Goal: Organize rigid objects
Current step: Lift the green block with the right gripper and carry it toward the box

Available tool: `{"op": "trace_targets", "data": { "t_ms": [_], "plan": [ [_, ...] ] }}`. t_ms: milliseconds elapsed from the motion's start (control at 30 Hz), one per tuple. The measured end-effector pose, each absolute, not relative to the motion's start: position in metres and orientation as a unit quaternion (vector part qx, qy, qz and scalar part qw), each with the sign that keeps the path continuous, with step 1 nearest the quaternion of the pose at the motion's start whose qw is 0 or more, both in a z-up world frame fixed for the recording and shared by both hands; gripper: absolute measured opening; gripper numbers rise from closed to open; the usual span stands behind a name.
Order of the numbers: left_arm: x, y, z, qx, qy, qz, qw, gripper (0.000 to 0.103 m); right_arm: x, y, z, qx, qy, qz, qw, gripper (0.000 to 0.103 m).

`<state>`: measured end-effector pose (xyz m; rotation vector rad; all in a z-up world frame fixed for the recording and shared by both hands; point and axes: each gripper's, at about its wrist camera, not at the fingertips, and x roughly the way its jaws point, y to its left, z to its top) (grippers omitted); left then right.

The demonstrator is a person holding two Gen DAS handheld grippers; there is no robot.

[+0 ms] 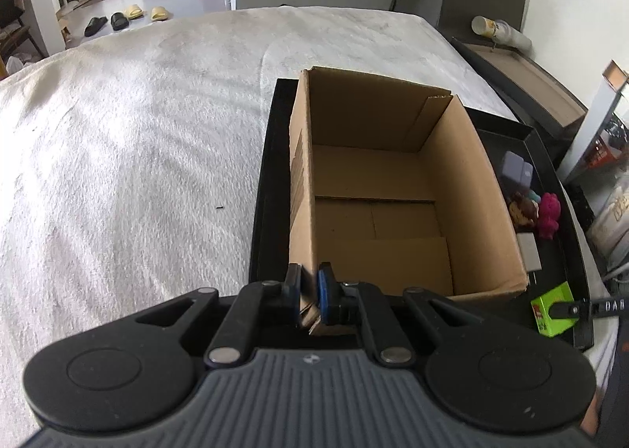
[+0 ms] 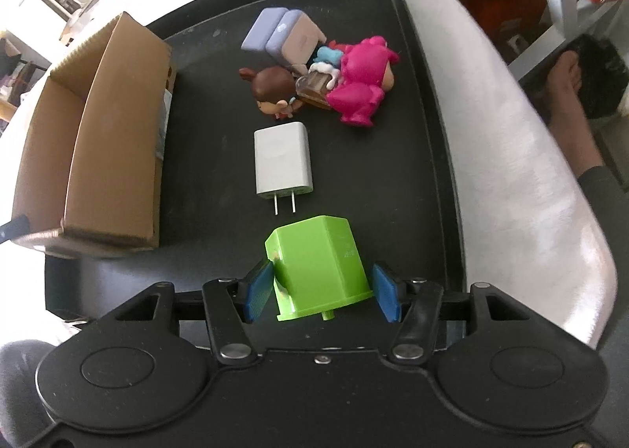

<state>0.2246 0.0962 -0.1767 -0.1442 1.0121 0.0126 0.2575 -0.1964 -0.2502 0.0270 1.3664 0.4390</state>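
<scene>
My left gripper (image 1: 309,292) is clamped on the box (image 1: 393,188) wall, the box standing in the tray (image 1: 267,188); my right gripper (image 2: 320,292) straddles the green block (image 2: 318,263), left pad touching, right pad apart; its red label is unreadable; charger (image 2: 283,159) just beyond.

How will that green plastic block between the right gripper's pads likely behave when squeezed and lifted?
The green block looks like rigid moulded plastic, so it should probably hold its shape. Its flat sides face the right gripper's blue pads, so slipping seems unlikely. It looks hollow, so probably light, and it sits tilted on the tray, so it may shift.
</scene>
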Motion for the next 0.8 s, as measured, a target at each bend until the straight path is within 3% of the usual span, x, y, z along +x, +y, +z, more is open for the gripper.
{"op": "trace_targets", "data": {
  "t_ms": [533, 800],
  "plan": [
    [0.205, 0.105, -0.179, -0.085, 0.471, 0.0, 0.878, 0.008, 0.276, -0.184, -0.263, -0.006, 0.653, 0.248, 0.715, 0.05],
    [0.195, 0.105, -0.181, -0.081, 0.445, 0.013, 0.892, 0.008, 0.279, -0.179, -0.242, -0.008, 0.633, 0.258, 0.73, 0.05]
  ]
}}
